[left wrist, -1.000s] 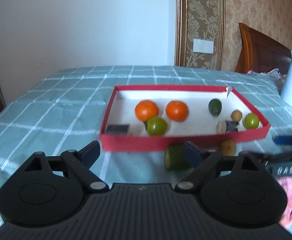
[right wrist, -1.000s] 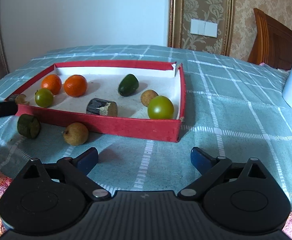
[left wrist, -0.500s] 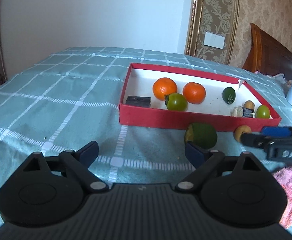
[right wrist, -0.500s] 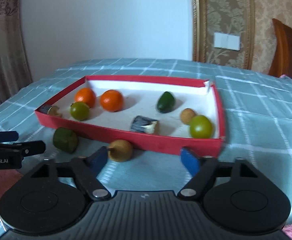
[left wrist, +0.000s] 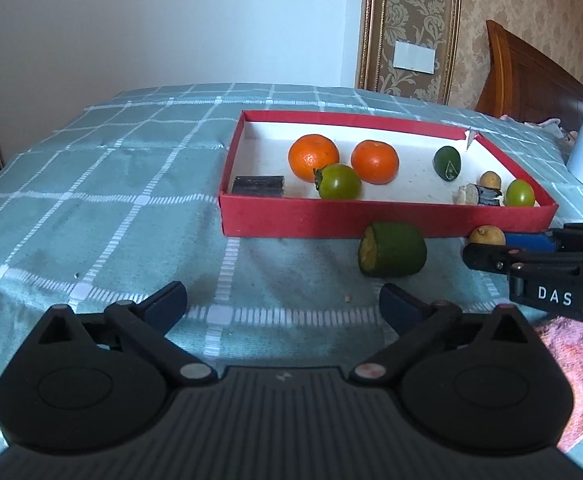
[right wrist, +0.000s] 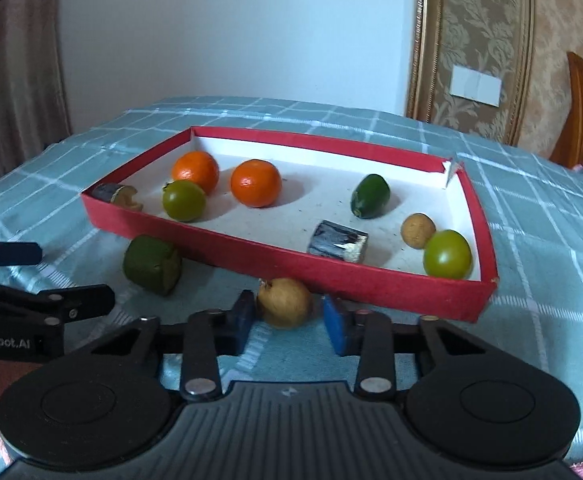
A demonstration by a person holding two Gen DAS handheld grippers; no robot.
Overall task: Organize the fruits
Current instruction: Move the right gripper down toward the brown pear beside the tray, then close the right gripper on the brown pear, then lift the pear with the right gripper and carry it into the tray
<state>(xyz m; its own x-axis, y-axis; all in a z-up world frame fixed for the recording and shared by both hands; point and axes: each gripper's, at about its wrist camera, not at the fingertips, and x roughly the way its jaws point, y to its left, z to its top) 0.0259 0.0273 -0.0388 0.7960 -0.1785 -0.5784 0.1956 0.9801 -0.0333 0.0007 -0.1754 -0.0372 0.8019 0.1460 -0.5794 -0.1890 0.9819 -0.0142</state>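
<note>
Centrally, the red tray [right wrist: 371, 284] fills the right wrist frame; the green chunk [right wrist: 152, 265] lies lower left, cut face toward lower right, axis roughly level. The right gripper [right wrist: 289, 322] brackets the brown fruit [right wrist: 284, 302], jaws narrow, contact unclear; squeezing off-centre could roll it away. The left gripper [left wrist: 283, 304] gapes wide.

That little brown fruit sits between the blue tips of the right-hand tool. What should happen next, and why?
Probably close the right gripper on the small brown fruit. The fruit lies on the tablecloth, just outside the red tray where most fruits already sit, and the blue pads flank it with small gaps on both sides, so the grip is not yet made.
</note>
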